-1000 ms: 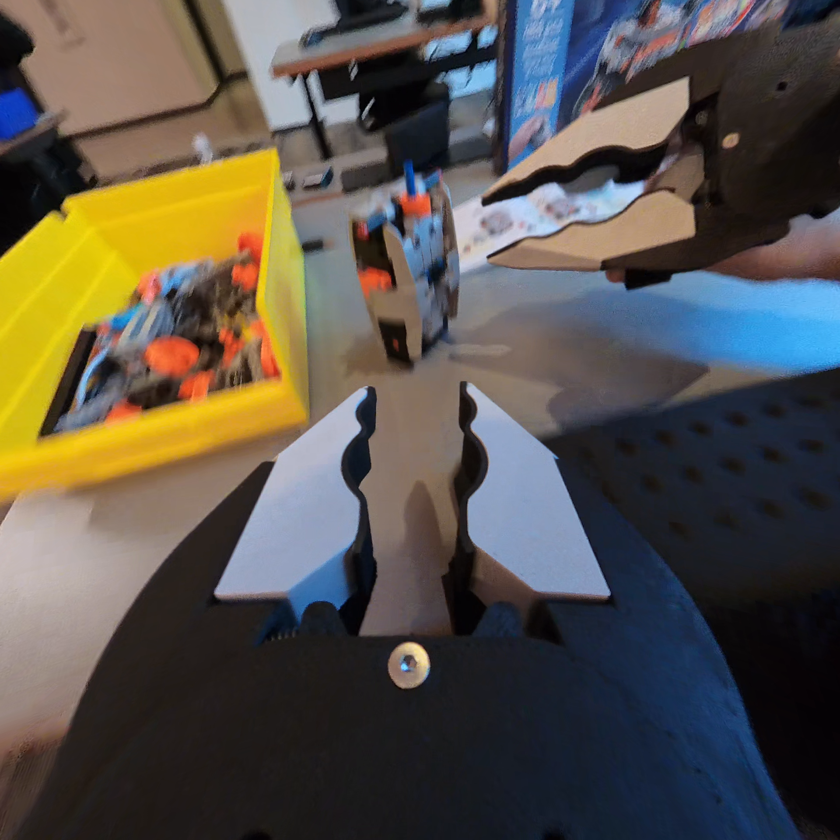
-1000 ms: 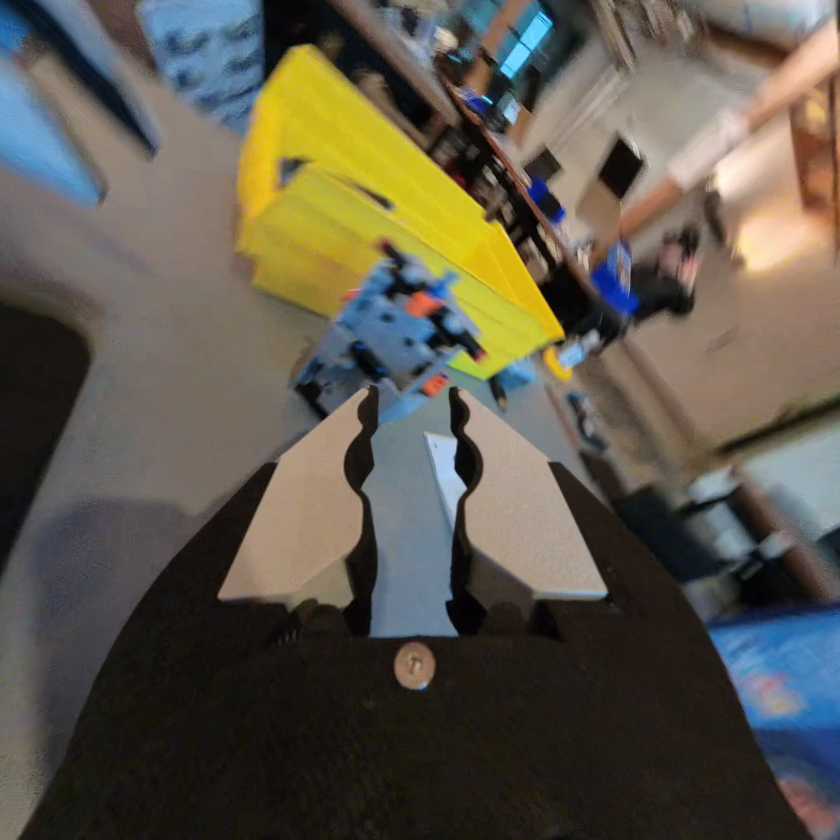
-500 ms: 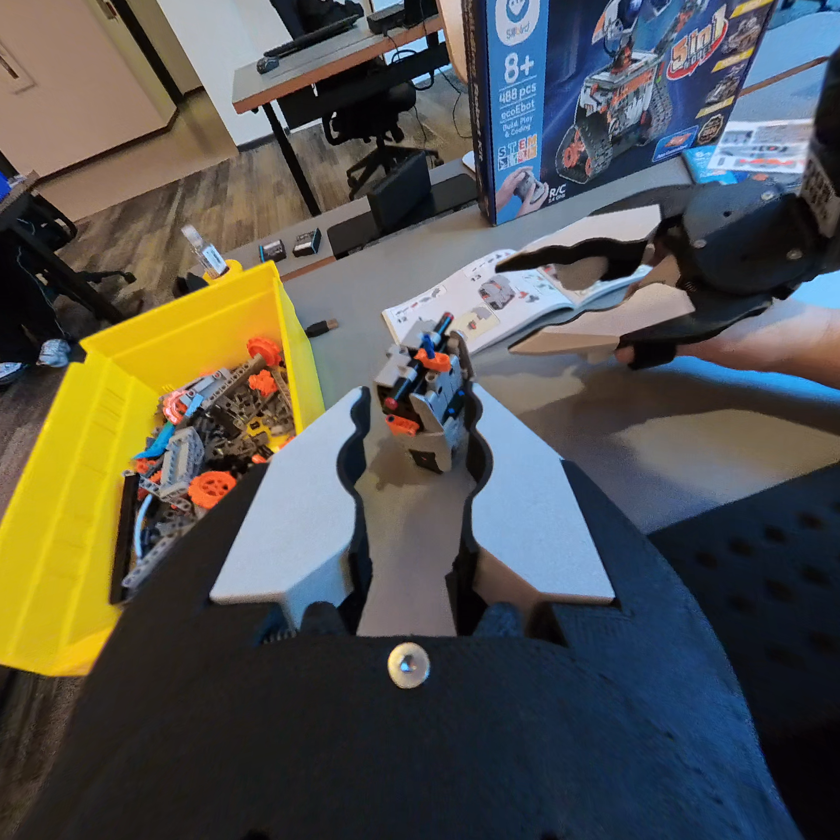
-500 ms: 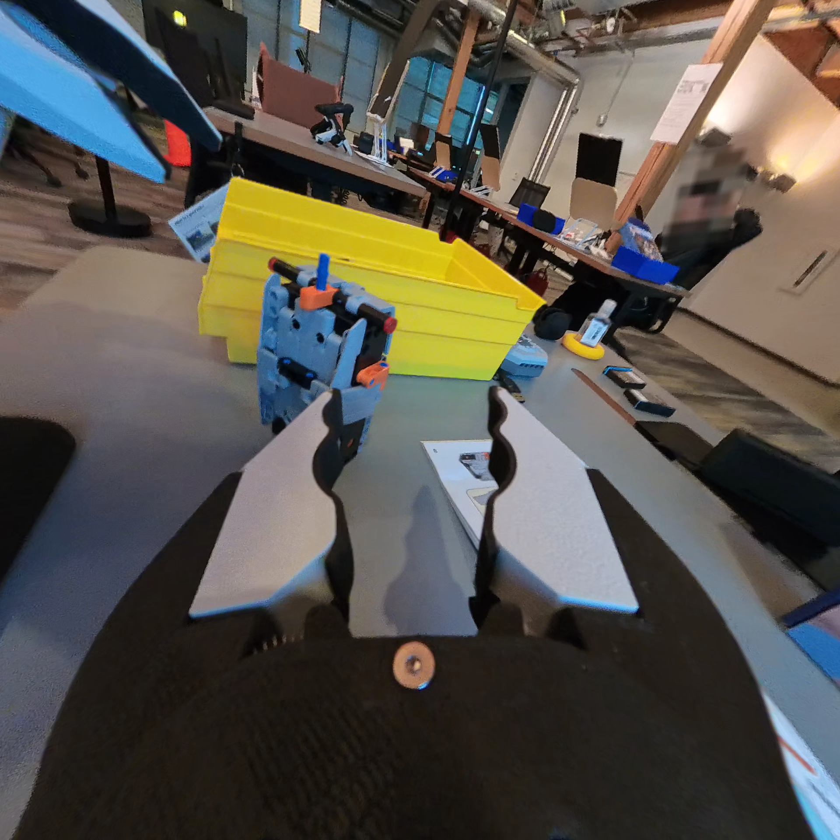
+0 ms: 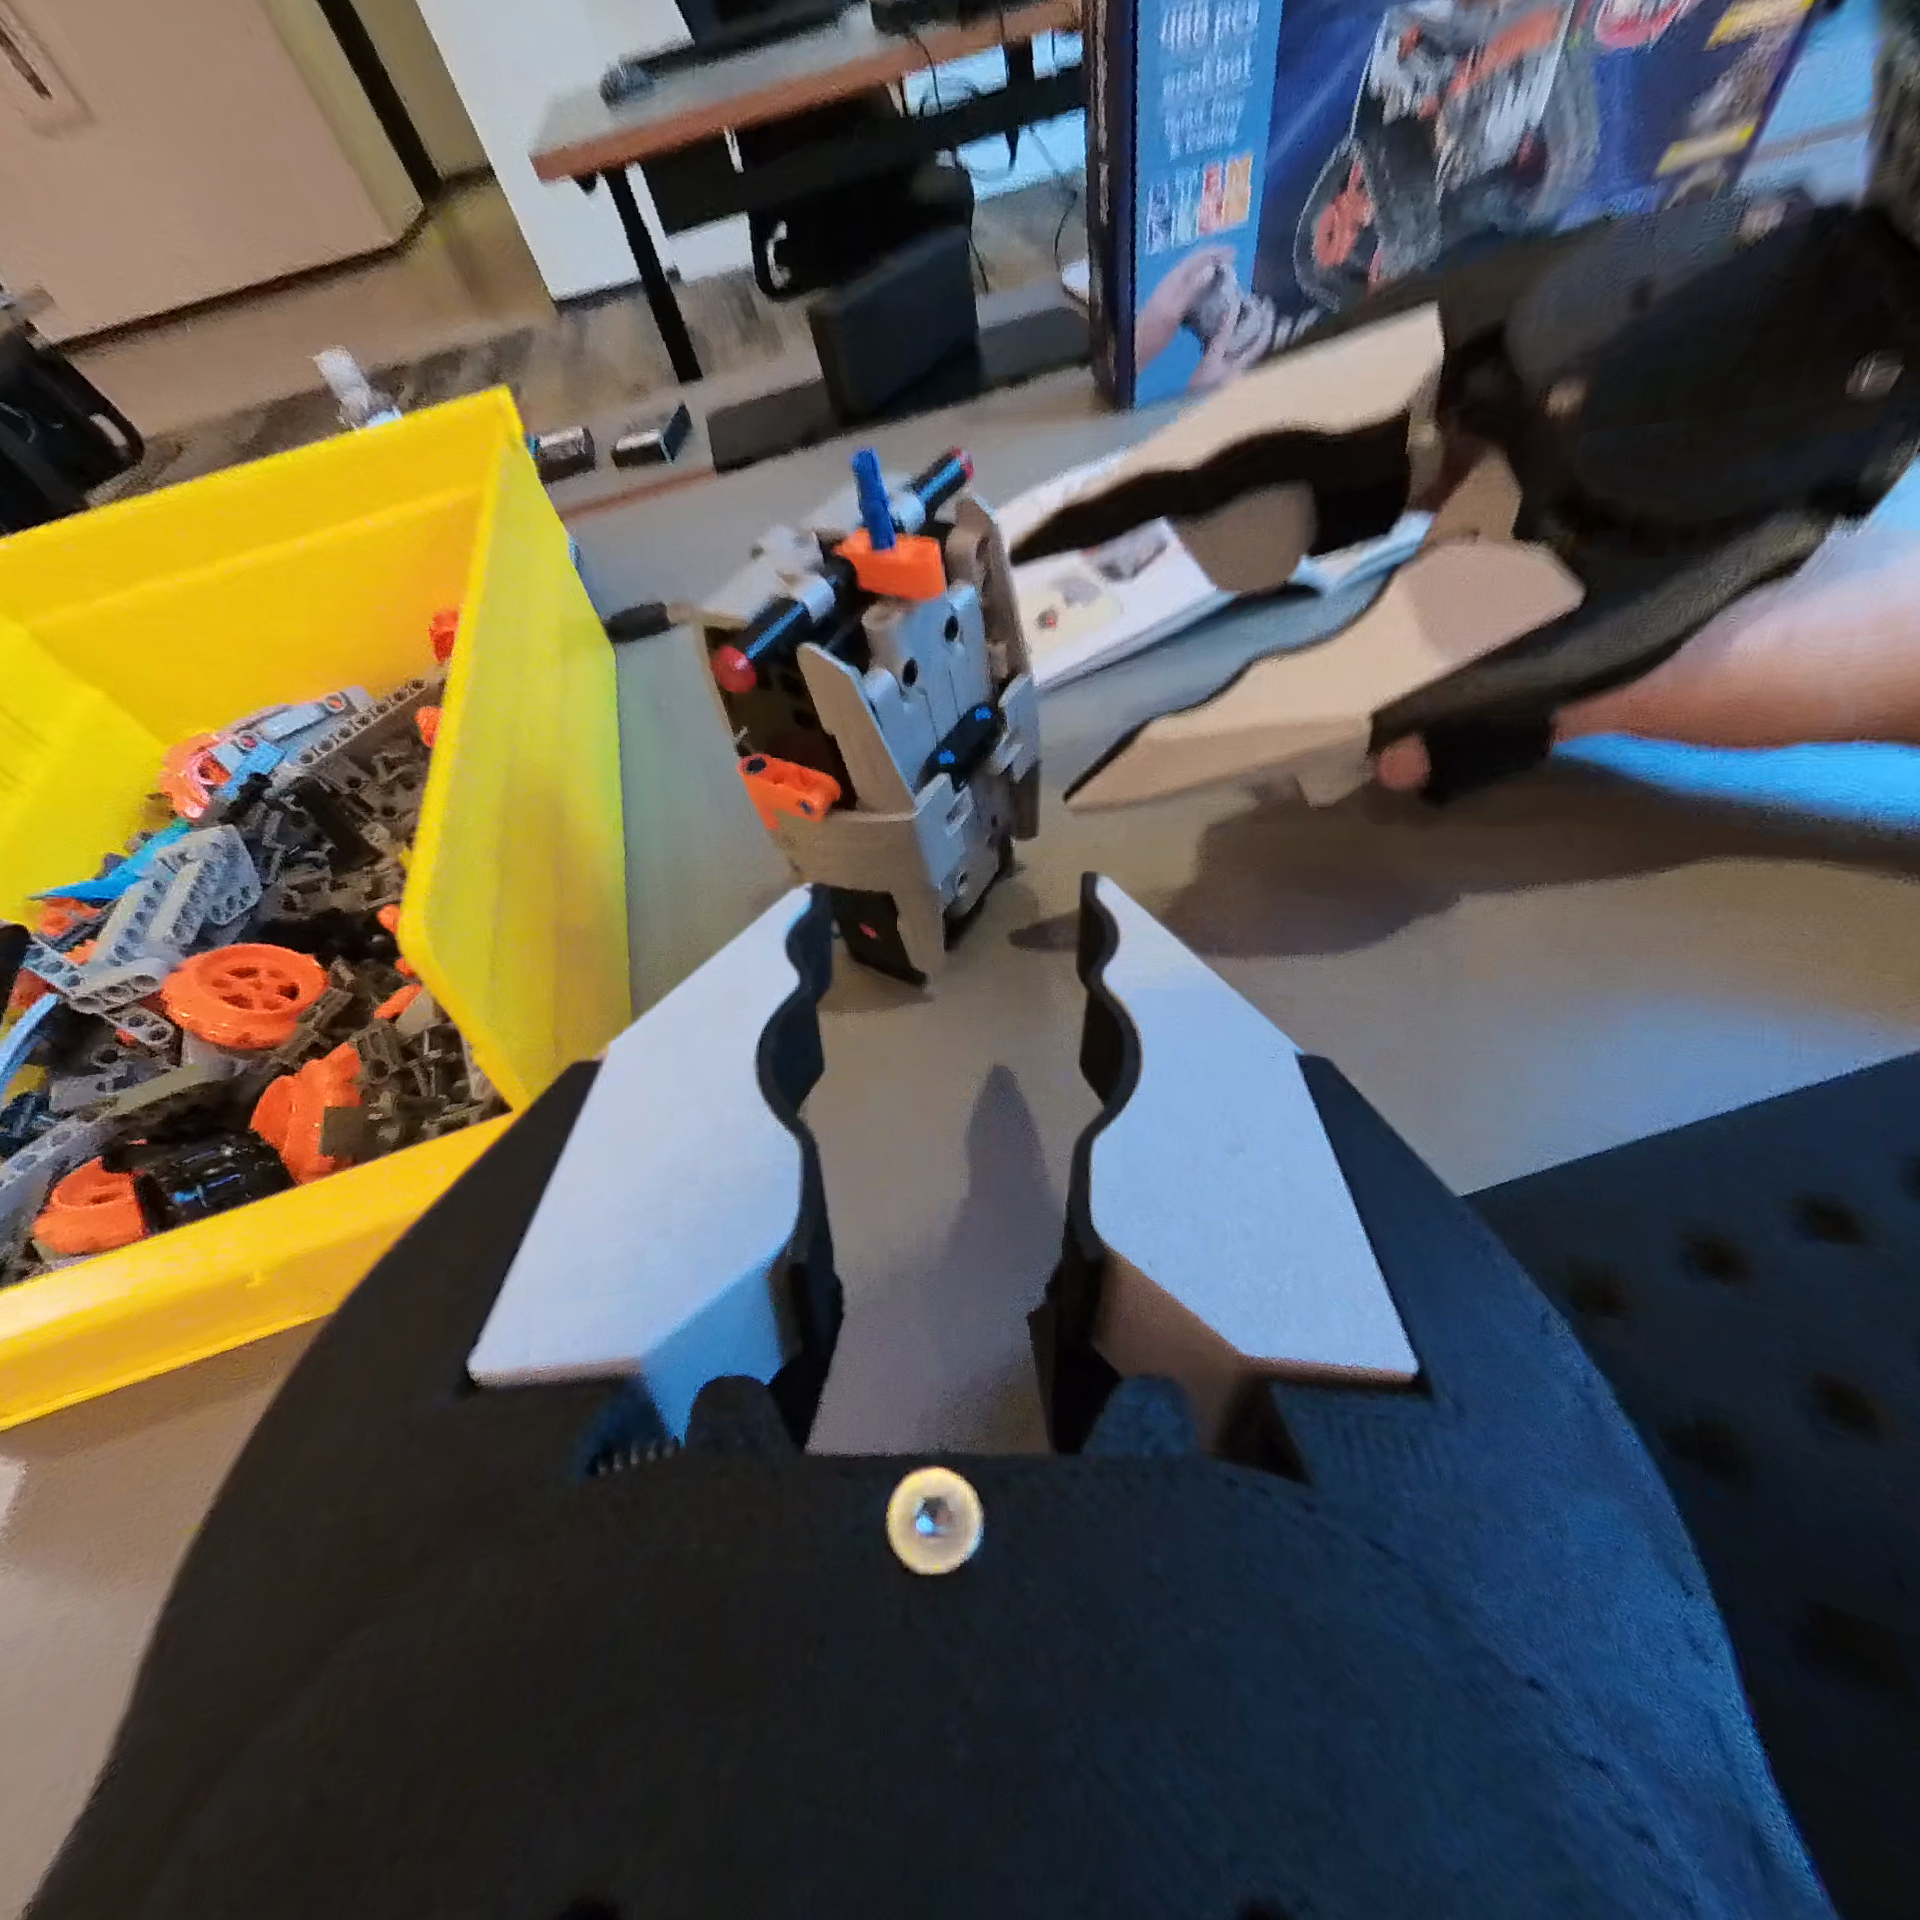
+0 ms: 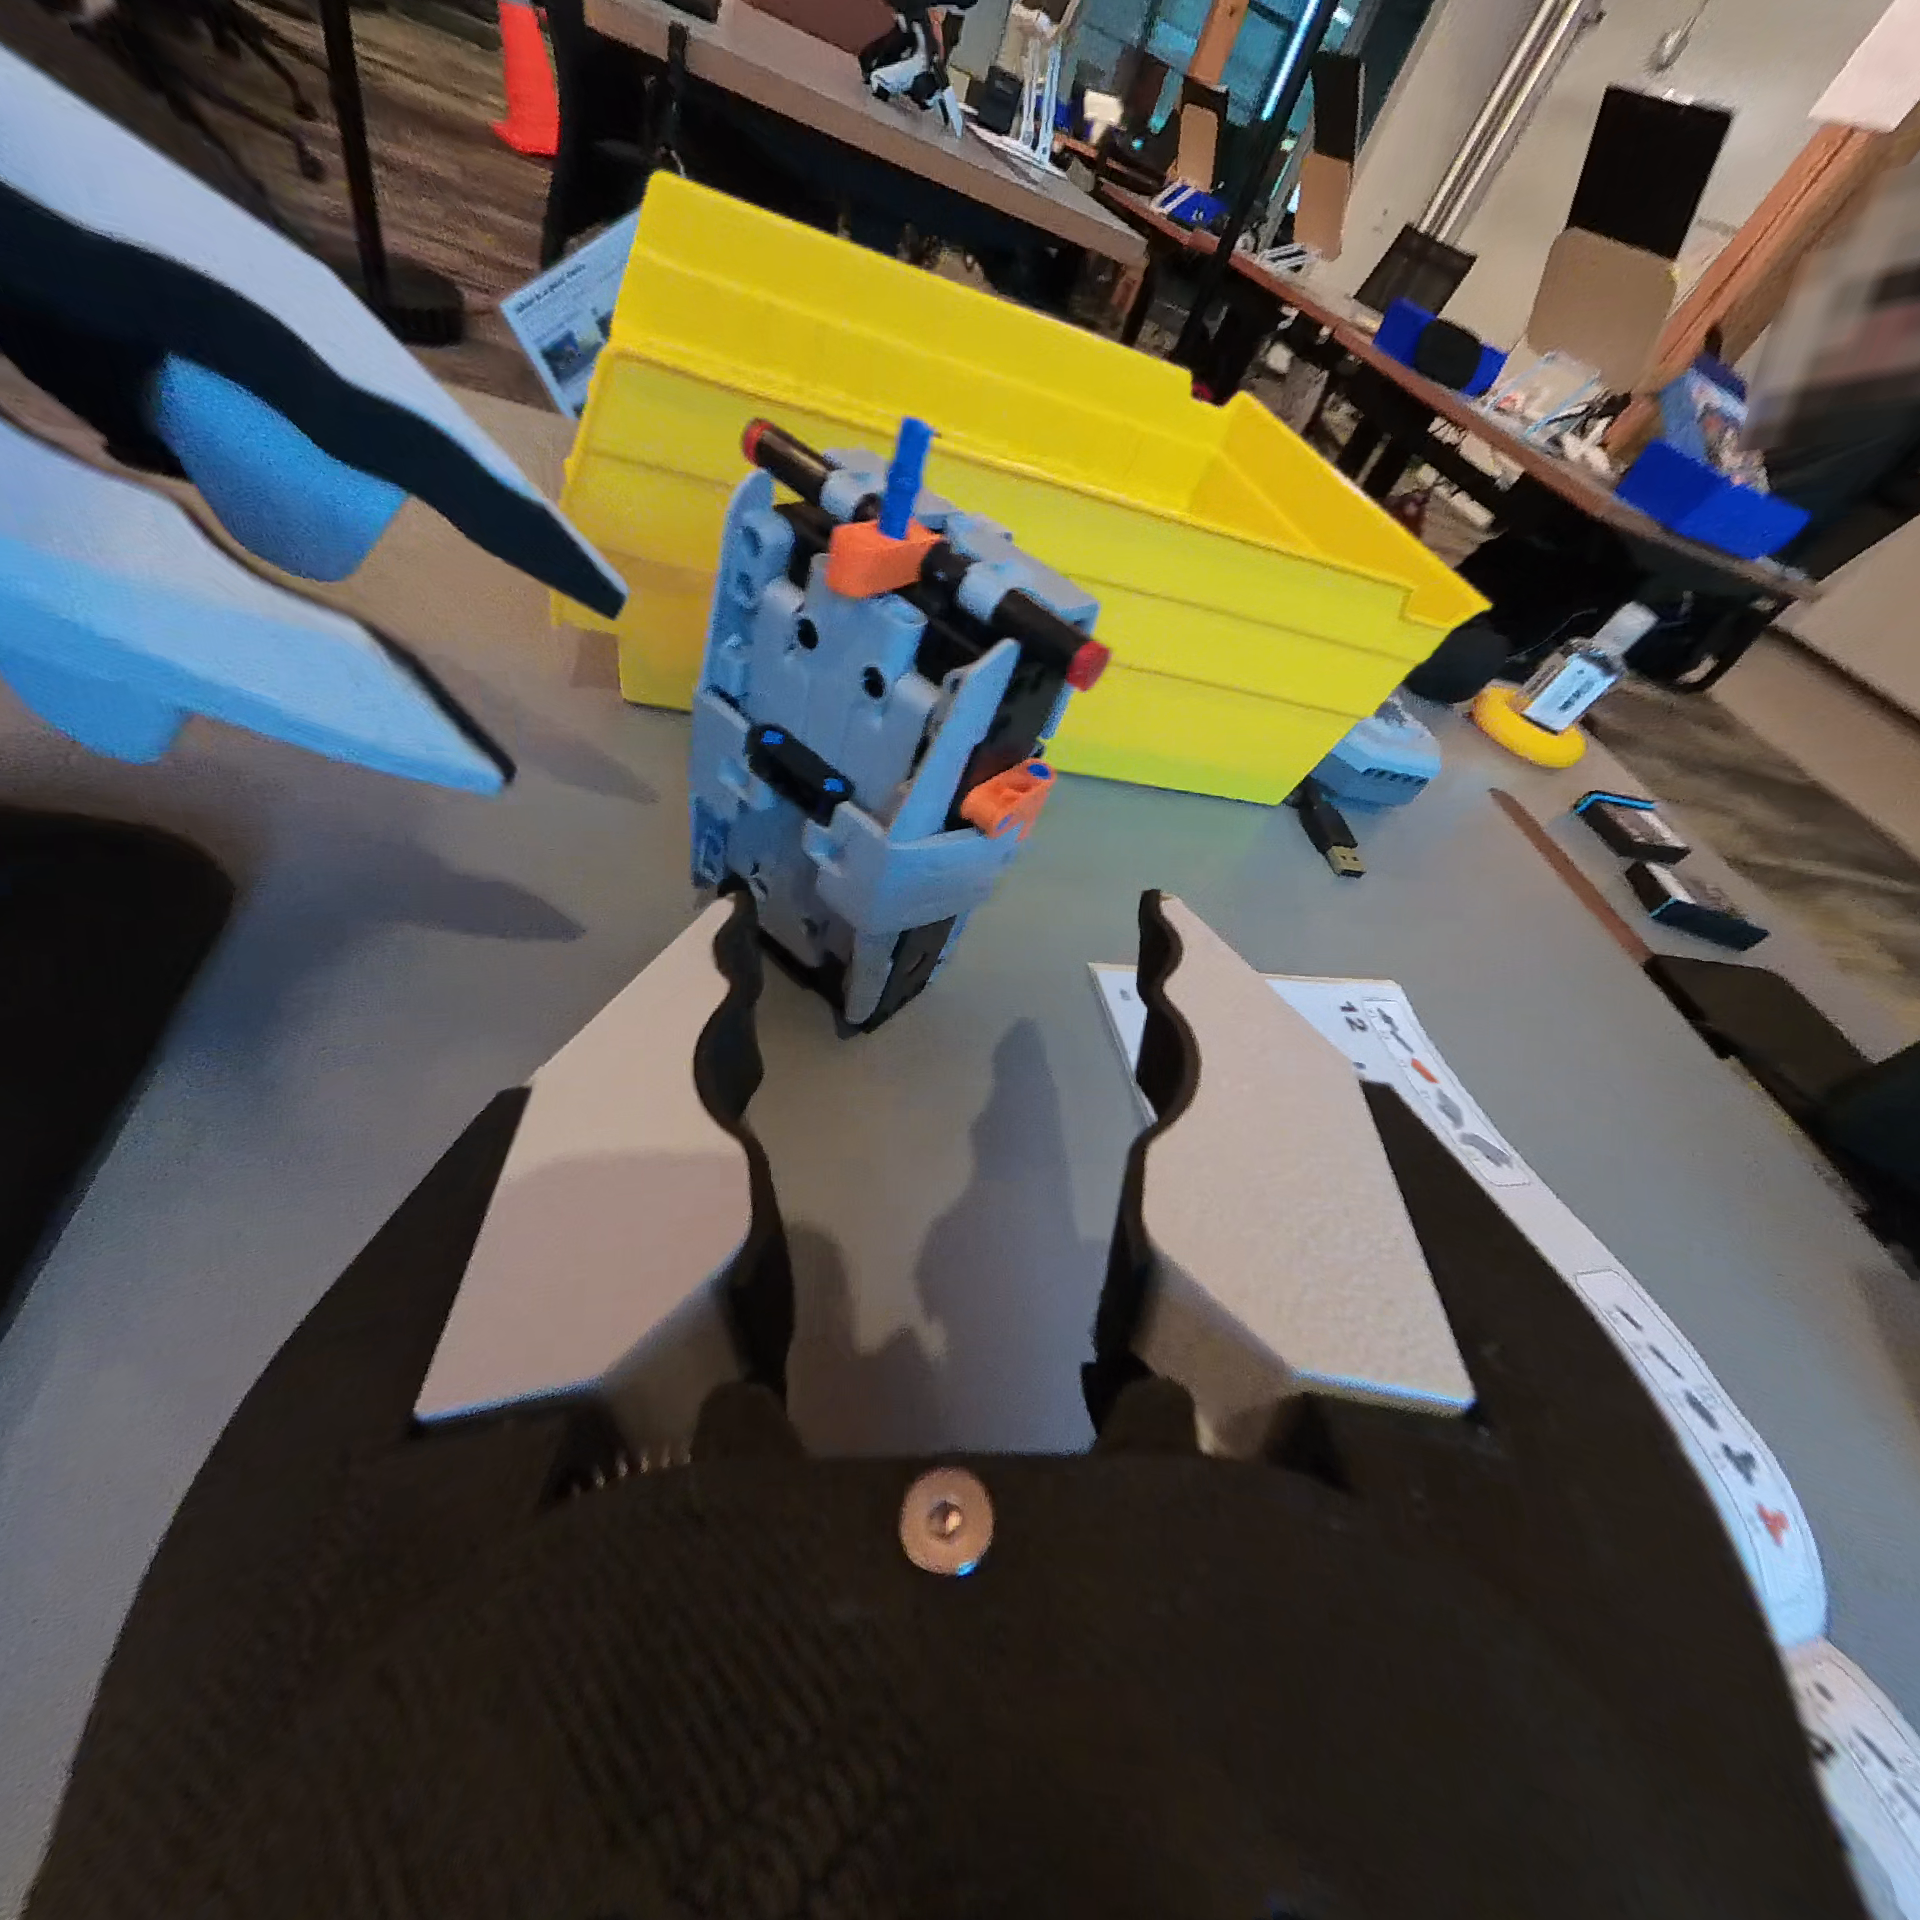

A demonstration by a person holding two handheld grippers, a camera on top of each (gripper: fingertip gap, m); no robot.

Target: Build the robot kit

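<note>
Both grippers are spread open with nothing between the fingers. The left gripper [image 5: 945, 899] has flat pale plates with wavy black inner edges on a rough matte black body, and the right gripper [image 6: 940, 909] is the same build. Both point at a small brick model [image 5: 883, 717] standing upright, slightly tilted, on the smooth grey table [image 5: 1455, 997].

The model is blocky grey plastic with holes in its side, a black rod with red end caps across the top, an orange block with a blue peg sticking up, and another orange bit lower down. In the left wrist view the left fingertip sits right by its base; I can't tell whether it touches. The right one comes at it from the other side, just beside it.

A glossy yellow bin [image 5: 520, 727] stands close on one side, holding loose orange wheels [image 5: 239, 997] and grey beams. An open booklet [image 6: 1455, 1143] lies flat under the right one's side. A blue printed box [image 5: 1351, 156] stands at the far edge. Bare tabletop shows around the model's base, tightest toward the bin wall.
</note>
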